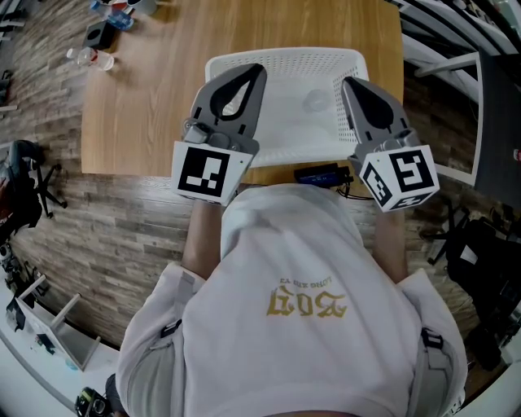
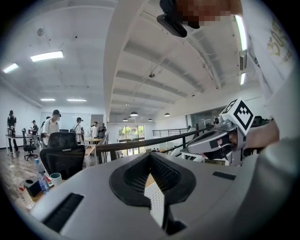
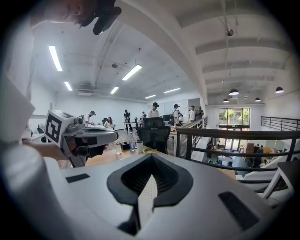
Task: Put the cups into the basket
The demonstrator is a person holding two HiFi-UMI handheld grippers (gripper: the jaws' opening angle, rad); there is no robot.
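Note:
A white mesh basket (image 1: 285, 59) stands on the wooden table (image 1: 155, 98) in front of me. Inside it, at the right, lies a faint clear cup (image 1: 314, 102). My left gripper (image 1: 259, 72) hangs over the basket's left end, shut with nothing in it. Over the right end my right gripper (image 1: 348, 81) is also shut and holds nothing. In the left gripper view its jaws (image 2: 150, 157) meet at the tip, with white mesh showing below. The right gripper view shows the same for that gripper (image 3: 151, 157).
Past the table's far left corner stand a clear cup (image 1: 91, 57), a black object (image 1: 99, 35) and bottles (image 1: 120, 15). A black device (image 1: 319, 173) lies at the table's near edge. Office chairs, desks and people fill the room behind. A railing runs on the right.

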